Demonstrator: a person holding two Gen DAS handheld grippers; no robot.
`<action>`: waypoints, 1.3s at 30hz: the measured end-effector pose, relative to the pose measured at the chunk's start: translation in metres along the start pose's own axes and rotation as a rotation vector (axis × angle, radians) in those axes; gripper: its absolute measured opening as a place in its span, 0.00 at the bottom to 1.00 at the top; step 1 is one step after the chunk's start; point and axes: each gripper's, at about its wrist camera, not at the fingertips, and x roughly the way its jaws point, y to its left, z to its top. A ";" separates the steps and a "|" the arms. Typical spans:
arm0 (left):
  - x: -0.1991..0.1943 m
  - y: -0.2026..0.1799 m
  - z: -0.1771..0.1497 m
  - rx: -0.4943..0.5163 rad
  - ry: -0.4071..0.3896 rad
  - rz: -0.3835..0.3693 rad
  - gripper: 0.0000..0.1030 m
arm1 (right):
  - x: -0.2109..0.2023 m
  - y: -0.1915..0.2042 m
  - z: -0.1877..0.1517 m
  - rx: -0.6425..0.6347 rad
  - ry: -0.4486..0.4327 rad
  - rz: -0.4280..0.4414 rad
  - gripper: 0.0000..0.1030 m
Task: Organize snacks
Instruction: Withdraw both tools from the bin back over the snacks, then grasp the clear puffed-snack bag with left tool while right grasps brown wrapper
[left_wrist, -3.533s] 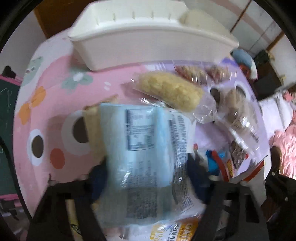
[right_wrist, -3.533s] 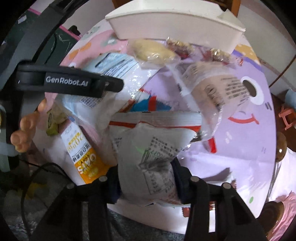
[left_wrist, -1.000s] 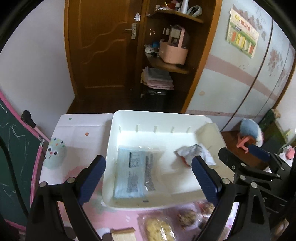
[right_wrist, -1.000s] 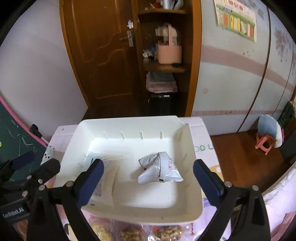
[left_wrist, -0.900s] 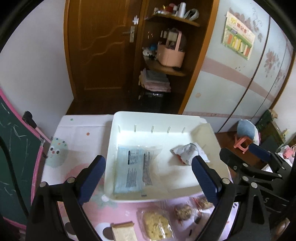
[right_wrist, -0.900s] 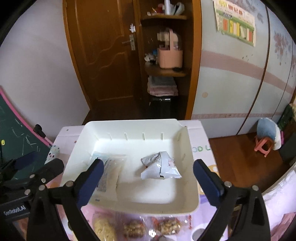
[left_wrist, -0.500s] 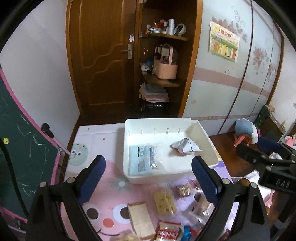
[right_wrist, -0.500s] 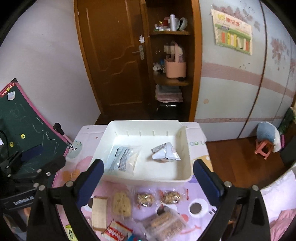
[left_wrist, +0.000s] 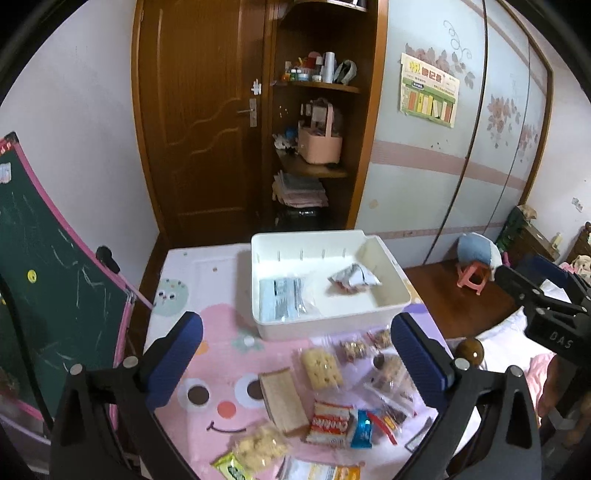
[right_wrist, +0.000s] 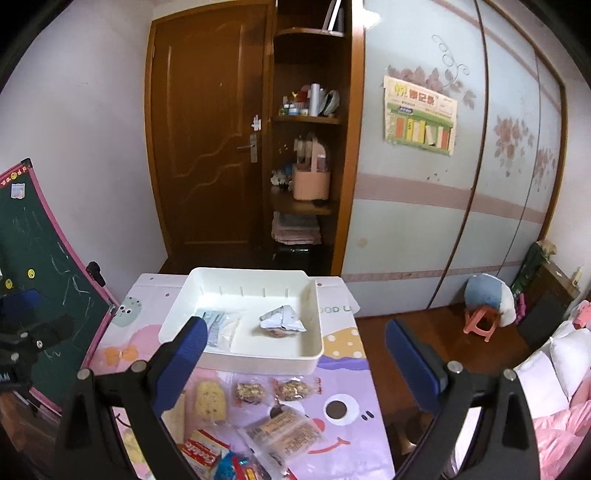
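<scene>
Below the middle of the left wrist view, the left hand-held gripper (left_wrist: 296, 349) has just been opening and stands wide with nothing between its blue pads, raised well above the desk (left_wrist: 218, 354) with its cartoon mat. Beyond it the white bin (left_wrist: 388, 286) already holds a pale blue packet (left_wrist: 282, 302) and a crumpled silver pouch (left_wrist: 352, 280); the loose snacks lie nearer the lower edge: a cracker pack (left_wrist: 320, 367), a wafer sandwich (left_wrist: 282, 400), a red-and-white biscuit pack (left_wrist: 328, 422) and clear bags of small cookies (left_wrist: 391, 373). The next pick, I judge, wants a steep drop onto one packet at a time, pads across its short side, so the crinkly film does not drag its neighbours. At the right edge the other device's black body (left_wrist: 546, 314) crowds the bin's side. Lower centre of the right wrist view, the right hand-held gripper (right_wrist: 293, 349) is likewise wide and empty. Under it lie two granola bars (right_wrist: 273, 389) just before the bin's front wall, and a larger clear bag (right_wrist: 286, 434) overlapping others, likely to snag. A chalkboard (right_wrist: 33, 258) stands at left, clear of the work.
</scene>
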 end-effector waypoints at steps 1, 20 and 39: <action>-0.001 0.001 -0.006 0.003 0.012 -0.004 0.99 | -0.002 -0.004 -0.005 0.013 0.012 0.023 0.95; 0.061 0.038 -0.133 0.125 0.241 -0.008 0.99 | 0.028 -0.032 -0.166 -0.041 0.348 -0.007 0.92; 0.164 0.054 -0.204 0.366 0.548 -0.045 0.98 | 0.100 -0.049 -0.276 0.184 0.787 0.180 0.71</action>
